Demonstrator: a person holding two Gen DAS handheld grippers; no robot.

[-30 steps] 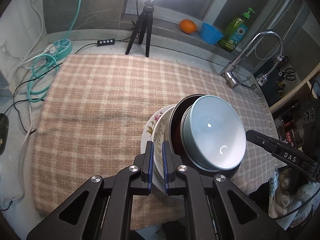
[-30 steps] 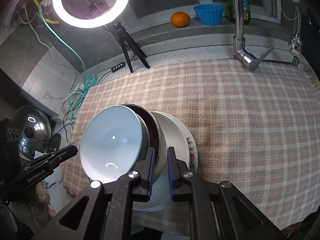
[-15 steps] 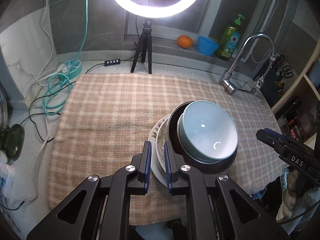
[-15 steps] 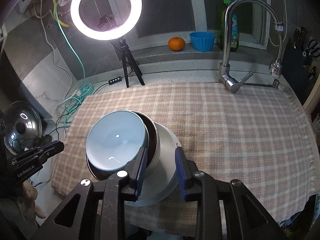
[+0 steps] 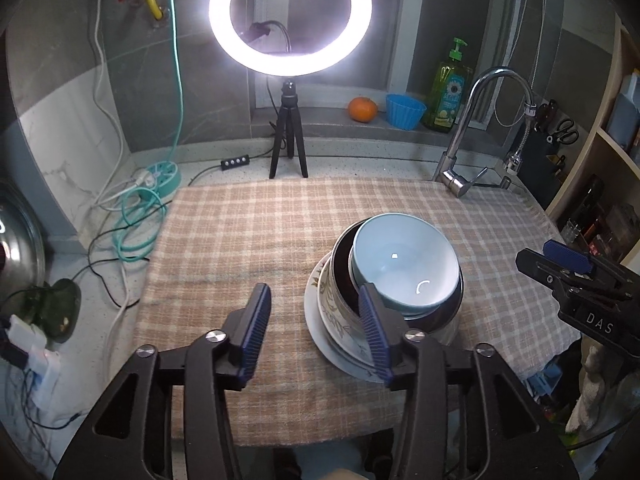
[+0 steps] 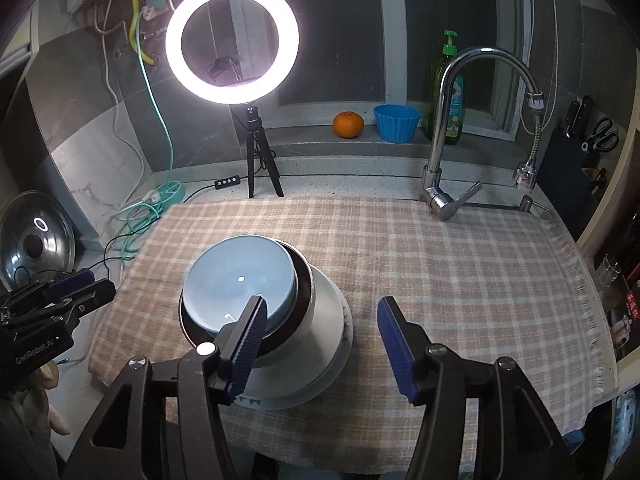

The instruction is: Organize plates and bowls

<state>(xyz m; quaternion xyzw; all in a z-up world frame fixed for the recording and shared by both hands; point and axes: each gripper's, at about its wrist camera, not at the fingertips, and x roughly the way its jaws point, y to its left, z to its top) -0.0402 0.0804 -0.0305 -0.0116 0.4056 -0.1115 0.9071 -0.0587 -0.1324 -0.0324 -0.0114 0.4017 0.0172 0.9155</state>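
Observation:
A stack of dishes stands on the checked cloth [image 5: 248, 236]. A light blue bowl [image 5: 404, 264] sits on top, inside a dark bowl [image 5: 342, 268], above a floral bowl and a white plate [image 5: 320, 332]. The stack also shows in the right wrist view: blue bowl [image 6: 240, 280], plate [image 6: 328, 356]. My left gripper [image 5: 316, 324] is open and empty, above the stack's left edge. My right gripper [image 6: 324, 340] is open and empty, above the stack's right edge. Each gripper shows in the other's view, left gripper [image 6: 60, 292] and right gripper [image 5: 560, 264].
A ring light on a tripod [image 5: 288, 148] stands at the back. A faucet [image 6: 444, 192] rises at the back right. An orange [image 6: 348, 124], a blue cup [image 6: 396, 122] and a soap bottle [image 6: 450, 92] sit on the sill. Cables [image 5: 136, 216] and a pot lid [image 6: 36, 240] lie left.
Both grippers have opened, let go of the stack's rims and pulled back and up. The stack now rests on the cloth.

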